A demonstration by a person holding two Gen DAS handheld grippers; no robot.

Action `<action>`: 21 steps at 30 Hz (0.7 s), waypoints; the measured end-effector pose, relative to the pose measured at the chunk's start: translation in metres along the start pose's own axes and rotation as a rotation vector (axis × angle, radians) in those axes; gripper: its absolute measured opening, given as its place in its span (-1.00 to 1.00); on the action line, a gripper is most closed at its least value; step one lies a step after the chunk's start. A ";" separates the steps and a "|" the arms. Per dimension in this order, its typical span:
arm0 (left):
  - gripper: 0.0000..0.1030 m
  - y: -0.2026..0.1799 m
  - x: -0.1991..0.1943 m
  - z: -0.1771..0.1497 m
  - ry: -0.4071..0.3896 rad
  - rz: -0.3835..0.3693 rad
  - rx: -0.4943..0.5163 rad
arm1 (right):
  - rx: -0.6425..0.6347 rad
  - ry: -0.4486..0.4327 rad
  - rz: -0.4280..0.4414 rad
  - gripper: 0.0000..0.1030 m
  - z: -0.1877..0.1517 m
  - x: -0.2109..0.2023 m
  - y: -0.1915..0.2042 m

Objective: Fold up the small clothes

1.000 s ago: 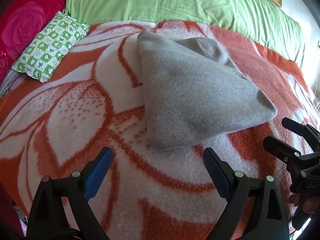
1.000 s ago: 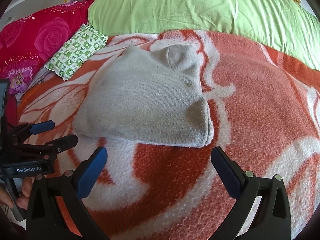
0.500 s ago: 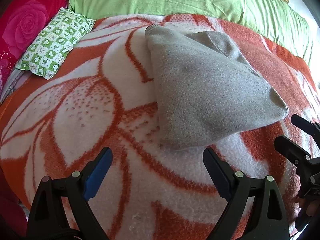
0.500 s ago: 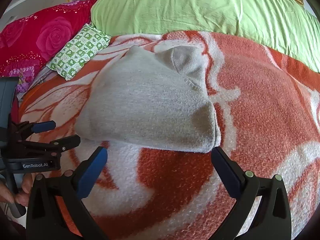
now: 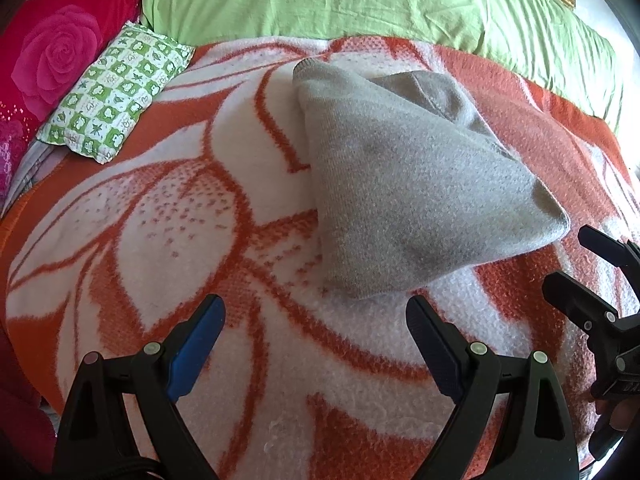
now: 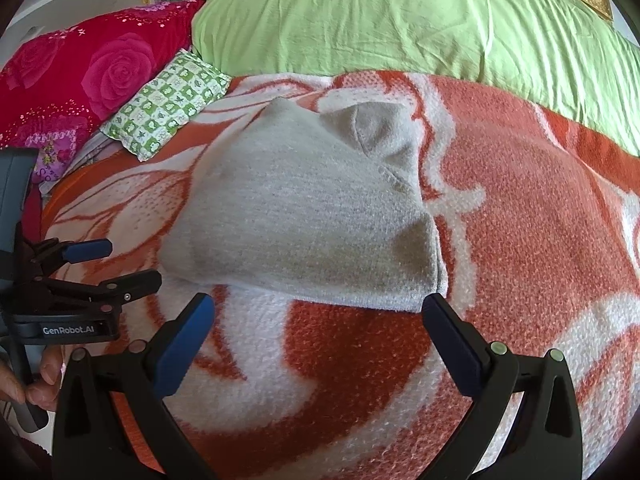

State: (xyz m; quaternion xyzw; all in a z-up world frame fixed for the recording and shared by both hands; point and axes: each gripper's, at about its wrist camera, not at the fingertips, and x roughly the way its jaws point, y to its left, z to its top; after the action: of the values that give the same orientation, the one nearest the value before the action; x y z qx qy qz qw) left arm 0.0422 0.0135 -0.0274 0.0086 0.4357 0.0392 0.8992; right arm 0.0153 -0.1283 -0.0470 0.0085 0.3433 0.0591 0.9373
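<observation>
Grey knitted garment (image 5: 404, 184) is lying already folded over into a rough triangle on the orange-and-white floral blanket (image 5: 160, 216) covering the bed, probably a small sweater, hard to tell from the bundle. Left tongs (image 5: 316, 340) are hovering spread wide and empty just short of its near edge; right tongs (image 6: 318, 332) are likewise gaping and holding nothing, lined up on the near hem. Both look staged for grabbing that edge together so the next fold comes out even.
</observation>
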 end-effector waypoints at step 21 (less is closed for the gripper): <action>0.79 0.003 -0.002 0.004 0.000 -0.002 0.005 | 0.000 -0.010 0.002 1.00 0.004 -0.004 0.005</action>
State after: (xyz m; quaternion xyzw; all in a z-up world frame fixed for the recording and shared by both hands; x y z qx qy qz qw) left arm 0.0440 0.0163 -0.0230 0.0104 0.4357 0.0370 0.8993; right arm 0.0146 -0.1238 -0.0409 0.0090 0.3386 0.0598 0.9390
